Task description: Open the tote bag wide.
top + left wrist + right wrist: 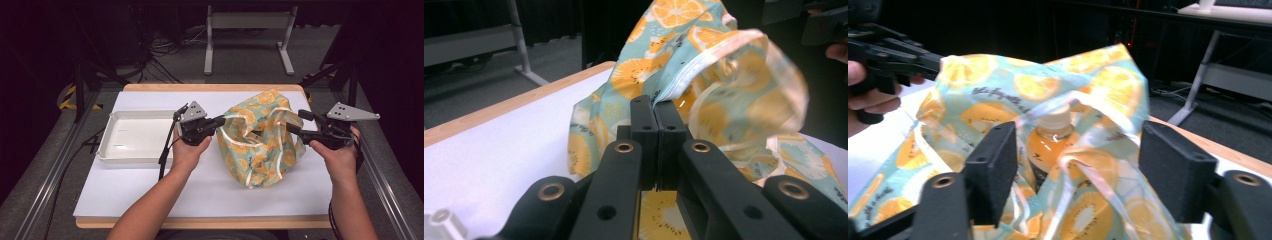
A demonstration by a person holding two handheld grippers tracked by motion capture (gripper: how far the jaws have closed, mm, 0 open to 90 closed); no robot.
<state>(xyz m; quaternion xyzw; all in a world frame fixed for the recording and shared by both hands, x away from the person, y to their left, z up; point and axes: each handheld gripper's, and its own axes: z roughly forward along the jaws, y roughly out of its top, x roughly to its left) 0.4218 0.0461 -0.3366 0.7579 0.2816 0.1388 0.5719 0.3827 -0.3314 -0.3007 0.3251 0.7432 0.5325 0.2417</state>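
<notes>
A white tray (pixel 135 137) rests on the white-covered table (pixel 125 192), left side.

The bottle (pixel 1052 145) inside the orange-print bag (pixel 260 140) is mostly buried, just its cap and shoulder peek out, and the label is too dark to read. The clear handle loop (pixel 749 85) is smeared with blur. The bench's (pixel 125 200) near edge is partly cut off by forearms.

I am working in what looks like a lab or recording studio: a wooden table (pixel 215 87) covered with white sheeting sits between grey metal rails (pixel 50 170), black cables (pixel 155 65) lie tangled across grey carpet, and a grey metal stand (pixel 247 30) waits against dark surroundings.
</notes>
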